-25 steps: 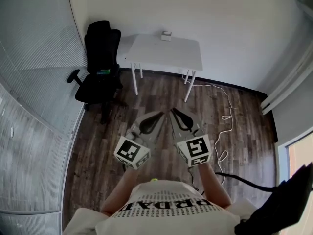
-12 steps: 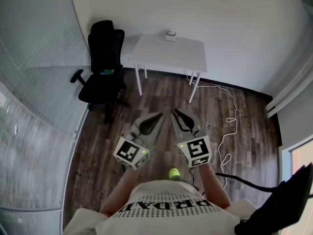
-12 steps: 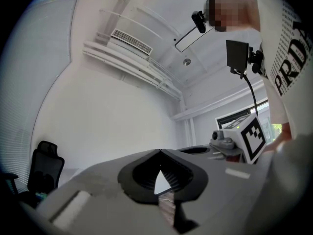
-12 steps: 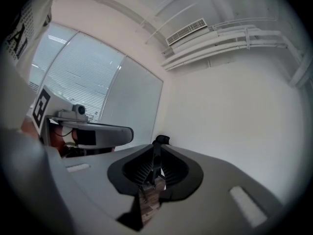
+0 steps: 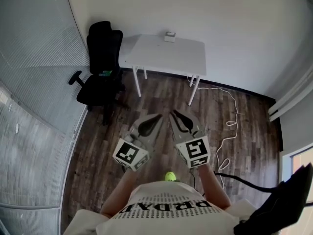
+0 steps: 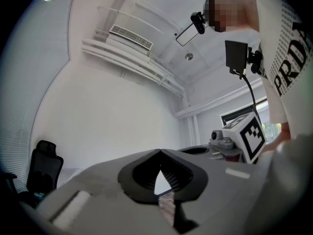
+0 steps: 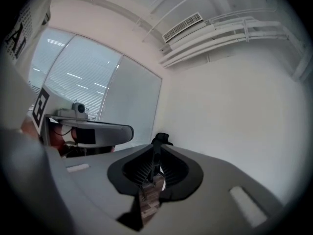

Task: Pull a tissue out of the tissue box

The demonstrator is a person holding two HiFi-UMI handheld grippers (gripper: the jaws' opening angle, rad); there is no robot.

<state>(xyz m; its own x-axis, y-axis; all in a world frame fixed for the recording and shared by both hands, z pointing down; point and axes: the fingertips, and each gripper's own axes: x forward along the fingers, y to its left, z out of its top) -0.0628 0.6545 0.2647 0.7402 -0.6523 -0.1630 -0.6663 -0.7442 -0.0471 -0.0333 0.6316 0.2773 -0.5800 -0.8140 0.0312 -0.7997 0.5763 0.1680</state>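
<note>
Nearest is the person's white printed shirt (image 5: 166,212), with a small lime-green thing (image 5: 169,176) just past its edge that I cannot identify. Both grippers are held out side by side at about the same level, above the dark wood floor (image 5: 146,94). They are close together but not touching, and their marker cubes face the head camera. The left gripper (image 5: 159,116) has its jaws closed tip to tip with nothing between them, as its own view also shows (image 6: 159,151). The right gripper (image 5: 172,113) has just been opening slightly, yet its tips look all but together (image 7: 155,147) and it holds nothing. A black cable (image 5: 242,179) trails off to the right, toward a dark object (image 5: 281,202) in the corner that cannot be made out. Farther on, a white cable (image 5: 229,124) snakes over the boards from near the right legs of the table. Left of the way ahead stands a black office chair (image 5: 100,65), just beside the frosted glass wall (image 5: 34,82) and the left end of the white table (image 5: 166,53). The chair has something green on its seat. The table stands against the far white wall, well apart from both grippers. The tissue box (image 5: 169,36) sits at its far edge near the wall, small and hard to make out.
</note>
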